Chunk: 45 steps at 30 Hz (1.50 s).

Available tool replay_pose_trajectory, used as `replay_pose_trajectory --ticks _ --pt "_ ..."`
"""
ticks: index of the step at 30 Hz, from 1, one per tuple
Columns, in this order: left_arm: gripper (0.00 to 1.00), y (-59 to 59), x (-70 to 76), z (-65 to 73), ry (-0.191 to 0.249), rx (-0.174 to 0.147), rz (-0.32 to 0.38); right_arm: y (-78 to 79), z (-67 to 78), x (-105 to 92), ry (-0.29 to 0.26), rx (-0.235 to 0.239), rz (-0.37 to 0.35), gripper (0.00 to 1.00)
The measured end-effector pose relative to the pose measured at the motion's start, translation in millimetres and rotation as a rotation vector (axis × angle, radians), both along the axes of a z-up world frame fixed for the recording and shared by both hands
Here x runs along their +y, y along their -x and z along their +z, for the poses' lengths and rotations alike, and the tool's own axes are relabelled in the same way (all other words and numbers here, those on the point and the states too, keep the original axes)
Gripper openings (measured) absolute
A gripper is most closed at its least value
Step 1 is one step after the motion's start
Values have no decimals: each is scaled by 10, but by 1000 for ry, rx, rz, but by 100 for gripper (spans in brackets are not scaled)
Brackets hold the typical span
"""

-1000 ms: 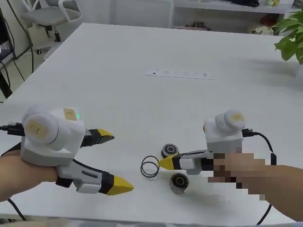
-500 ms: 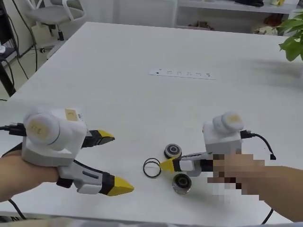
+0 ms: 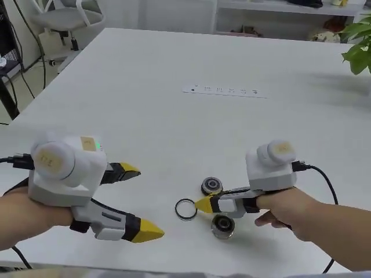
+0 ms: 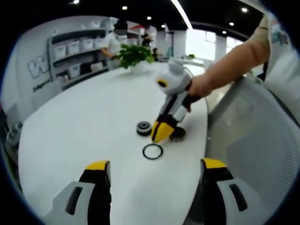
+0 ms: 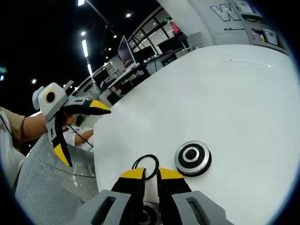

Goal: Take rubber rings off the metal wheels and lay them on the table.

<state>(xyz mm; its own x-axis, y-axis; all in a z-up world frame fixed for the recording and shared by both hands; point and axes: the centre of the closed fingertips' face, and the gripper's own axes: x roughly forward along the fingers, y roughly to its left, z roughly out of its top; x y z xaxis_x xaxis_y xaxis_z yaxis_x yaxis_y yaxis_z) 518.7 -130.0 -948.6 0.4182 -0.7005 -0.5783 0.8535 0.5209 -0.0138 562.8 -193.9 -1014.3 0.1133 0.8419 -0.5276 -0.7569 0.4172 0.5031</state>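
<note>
Right gripper (image 3: 203,204): jaws drawn almost together, yellow pointed tips pinching nothing, just beside the thin black rubber ring (image 3: 186,209), which lies flat on the smooth white table (image 3: 174,116). Far wheel (image 3: 211,185) and near wheel (image 3: 222,226), round and metallic, flank the tips. Left gripper (image 3: 141,201): jaws spread wide, empty, well apart from the ring.
</note>
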Motion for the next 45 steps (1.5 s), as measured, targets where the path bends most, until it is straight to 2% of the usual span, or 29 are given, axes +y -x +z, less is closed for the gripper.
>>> replay_pose_trajectory --ticks 7,15,28,39,45 --pt "78 -13 -14 5 -1 5 -4 4 84 -30 -18 -16 3 10" --pt "77 -43 -34 24 -3 6 -9 -27 260 -72 -53 -56 -5 15" --pt "76 -156 -88 42 -4 2 -10 -97 422 -239 -54 -130 -1 22" --pt "76 -285 -96 -1 -13 8 0 -199 472 -392 -44 -169 -11 33" --pt "76 -357 -115 -24 -18 11 2 -231 483 -428 -36 -196 -5 46"
